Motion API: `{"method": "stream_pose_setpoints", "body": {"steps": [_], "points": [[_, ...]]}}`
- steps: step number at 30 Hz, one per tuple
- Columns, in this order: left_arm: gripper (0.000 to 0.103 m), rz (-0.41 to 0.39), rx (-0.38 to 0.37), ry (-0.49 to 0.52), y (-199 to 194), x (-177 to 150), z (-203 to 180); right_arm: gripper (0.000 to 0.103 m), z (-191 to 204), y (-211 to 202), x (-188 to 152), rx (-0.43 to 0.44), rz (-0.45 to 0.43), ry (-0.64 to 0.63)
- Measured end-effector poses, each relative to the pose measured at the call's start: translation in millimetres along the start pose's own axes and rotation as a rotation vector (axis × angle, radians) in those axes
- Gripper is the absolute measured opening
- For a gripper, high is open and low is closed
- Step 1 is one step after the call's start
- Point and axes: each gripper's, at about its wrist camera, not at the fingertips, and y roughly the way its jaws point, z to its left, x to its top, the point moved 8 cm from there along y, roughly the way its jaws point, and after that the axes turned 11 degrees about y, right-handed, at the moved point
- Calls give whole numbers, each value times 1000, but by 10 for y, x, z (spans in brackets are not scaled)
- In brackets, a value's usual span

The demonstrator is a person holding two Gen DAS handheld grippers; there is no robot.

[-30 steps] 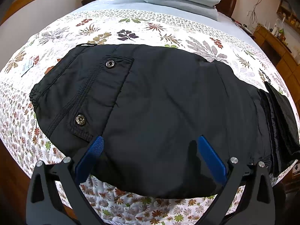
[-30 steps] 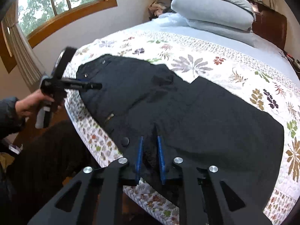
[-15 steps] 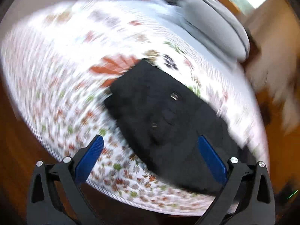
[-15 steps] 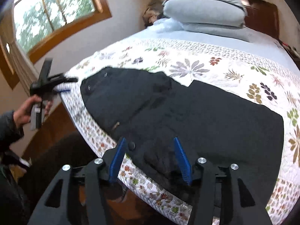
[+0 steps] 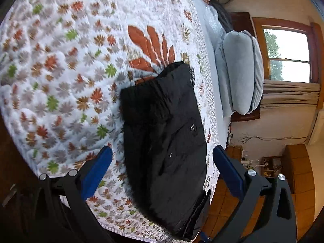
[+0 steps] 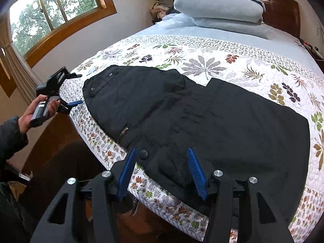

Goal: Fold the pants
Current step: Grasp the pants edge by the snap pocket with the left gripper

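Black pants [image 6: 198, 117] lie flat on the flowered quilt [image 6: 202, 64], waist end at the left, legs folded back toward the right. In the left wrist view the pants [image 5: 166, 137] show from the waist end, with a snap button on top. My left gripper [image 5: 162, 158] is open and empty, off the bed's left edge, rolled sideways; it also shows in the right wrist view [image 6: 75, 89], held in a hand. My right gripper [image 6: 161, 158] is open, its jaws standing either side of the pants' near edge by a black button [image 6: 143, 154].
Grey pillows [image 6: 218, 6] are stacked at the headboard. A window [image 6: 50, 14] is in the left wall. The bed's wooden frame [image 6: 56, 133] runs below the quilt's near edge. A wooden dresser [image 5: 297, 168] stands beyond the bed.
My right gripper opened and let go of the pants' near edge. My left gripper pulled away from the pants to the bed's left side and rolled sideways, staying open.
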Motion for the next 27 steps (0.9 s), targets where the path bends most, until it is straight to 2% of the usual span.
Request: {"method": "stream_pose_setpoints", "body": {"steps": [3,5,6,10,14,20,21,22,23,27], "points": [[98,3,-5,8,104,20,3,55,14,19,11,2,1,9],[85,4,-40,-4,160,31,-10,55,28,31,5,-1,3,5],[73,12,-53,-10,188,30,-27,55,34,40,0,-3,6,3],[72,32,-31,15,250,26,-23,56,38,72,-12,-1,15,11],[72,57,-55,-39,354,7,67,56,50,76,-16,2,15,8],[69,70,-43,3,439,-52,34,56,39,84,-15,4,19,15],[59,70,-44,9,452,-52,22,56,36,85,-16,4,20,17],[39,76,-58,18,470,-56,-3,56,33,86,-17,4,20,17],[32,85,-48,27,507,-64,9,56,38,84,-16,3,20,14],[23,73,-51,27,561,-70,23,59,29,88,-19,0,22,17]]}}
